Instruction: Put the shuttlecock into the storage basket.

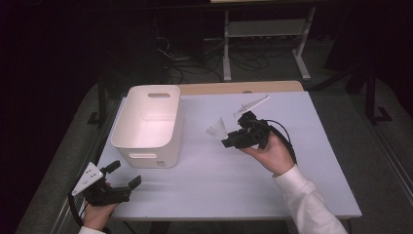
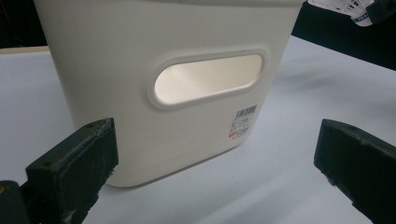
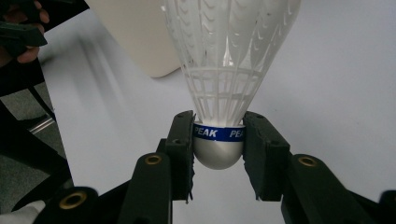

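Your right gripper pinches the shuttlecock by its cork, skirt pointing away, above the table beside the white bin, ready for dropping in. Your left gripper waits wide open, empty.

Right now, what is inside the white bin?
The bin looks empty in the high view: bare white floor and inner walls. Its near wall hides the strip of floor just behind it. The shuttlecock is outside it, clamped in the right gripper.
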`<action>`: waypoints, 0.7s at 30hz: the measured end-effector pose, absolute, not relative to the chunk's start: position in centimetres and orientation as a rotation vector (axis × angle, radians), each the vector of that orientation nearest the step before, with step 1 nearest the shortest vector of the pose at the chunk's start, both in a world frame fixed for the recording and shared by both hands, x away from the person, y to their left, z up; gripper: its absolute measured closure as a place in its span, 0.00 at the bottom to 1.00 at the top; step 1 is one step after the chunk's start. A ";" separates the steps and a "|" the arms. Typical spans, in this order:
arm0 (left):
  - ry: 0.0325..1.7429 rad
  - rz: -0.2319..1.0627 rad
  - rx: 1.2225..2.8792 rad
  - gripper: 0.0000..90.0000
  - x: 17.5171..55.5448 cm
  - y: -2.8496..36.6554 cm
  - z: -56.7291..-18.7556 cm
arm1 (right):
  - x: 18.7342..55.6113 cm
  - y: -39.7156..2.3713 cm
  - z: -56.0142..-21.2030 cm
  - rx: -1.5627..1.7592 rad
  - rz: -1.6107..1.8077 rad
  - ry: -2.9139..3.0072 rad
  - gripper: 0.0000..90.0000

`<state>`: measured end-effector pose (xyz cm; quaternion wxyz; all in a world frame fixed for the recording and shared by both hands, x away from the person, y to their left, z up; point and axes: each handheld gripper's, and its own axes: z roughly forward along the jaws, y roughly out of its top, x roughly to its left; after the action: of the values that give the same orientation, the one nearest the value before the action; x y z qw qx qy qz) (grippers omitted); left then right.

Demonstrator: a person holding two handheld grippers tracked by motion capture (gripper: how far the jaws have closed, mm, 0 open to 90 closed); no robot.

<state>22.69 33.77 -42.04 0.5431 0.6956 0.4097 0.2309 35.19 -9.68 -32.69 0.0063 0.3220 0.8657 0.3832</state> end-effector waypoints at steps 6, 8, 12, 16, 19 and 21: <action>0.972 0.548 1.652 0.00 22.7 33.8 -42.0 | 35.6 -8.8 -32.4 0.982 1.213 2.717 0.70; 0.973 0.547 1.651 0.00 22.7 33.8 -42.0 | 35.7 -8.6 -32.4 0.971 1.211 2.719 0.70; 0.973 0.548 1.650 0.00 22.7 33.8 -42.0 | 35.7 -8.2 -32.3 0.965 1.211 2.720 0.70; 0.973 0.547 1.650 0.00 22.7 33.8 -42.0 | 35.9 -7.9 -32.2 0.941 1.228 2.717 0.70; 0.973 0.547 1.650 0.00 22.7 33.8 -42.1 | 36.0 -7.5 -32.2 0.936 1.228 2.720 0.70; 0.972 0.548 1.653 0.00 22.7 33.8 -42.0 | 36.0 -7.3 -32.1 0.953 1.230 2.723 0.70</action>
<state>22.70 33.81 -42.05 0.5428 0.6961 0.4095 0.2306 36.04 -7.30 -32.07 0.0028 0.3038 0.8683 0.3921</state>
